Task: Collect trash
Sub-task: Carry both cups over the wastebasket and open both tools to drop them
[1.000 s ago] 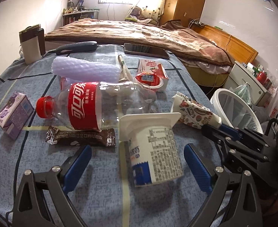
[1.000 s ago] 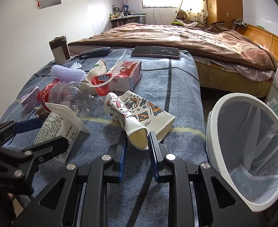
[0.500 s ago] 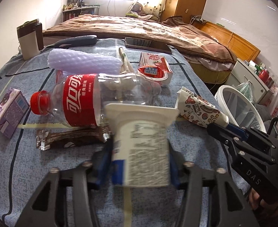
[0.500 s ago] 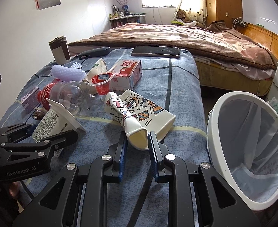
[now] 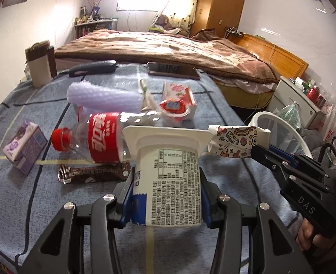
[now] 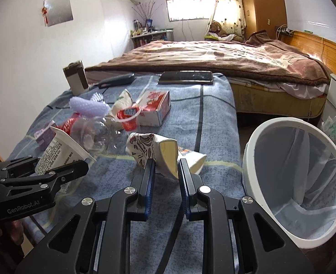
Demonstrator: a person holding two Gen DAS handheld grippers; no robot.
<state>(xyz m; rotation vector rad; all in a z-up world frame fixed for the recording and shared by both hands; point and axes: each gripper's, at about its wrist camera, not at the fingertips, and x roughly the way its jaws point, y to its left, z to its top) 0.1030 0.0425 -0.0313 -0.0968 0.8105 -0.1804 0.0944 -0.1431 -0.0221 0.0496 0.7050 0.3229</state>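
At centre of the left wrist view, left tongs (image 5: pixel 166 196) clamping the white yogurt cup (image 5: pixel 168 178) by its sides, rim pointing away, just above the blue-grey tabletop (image 5: pixel 19 196). Right tongs (image 6: pixel 166 171) pinching the crumpled patterned paper cup (image 6: pixel 154 150), narrow and closing slightly on it. Both pieces gripped, pick-up step judged complete; carrying to the white lined bin (image 6: pixel 298 194) beside the tabletop edge judged next, calling for a swing rightward and release over the opening. Cola bottle (image 5: pixel 104 137), brown wrapper (image 5: pixel 92 173), purple carton (image 5: pixel 25 150) and red-lidded cup (image 5: pixel 174 109) lying uncollected.
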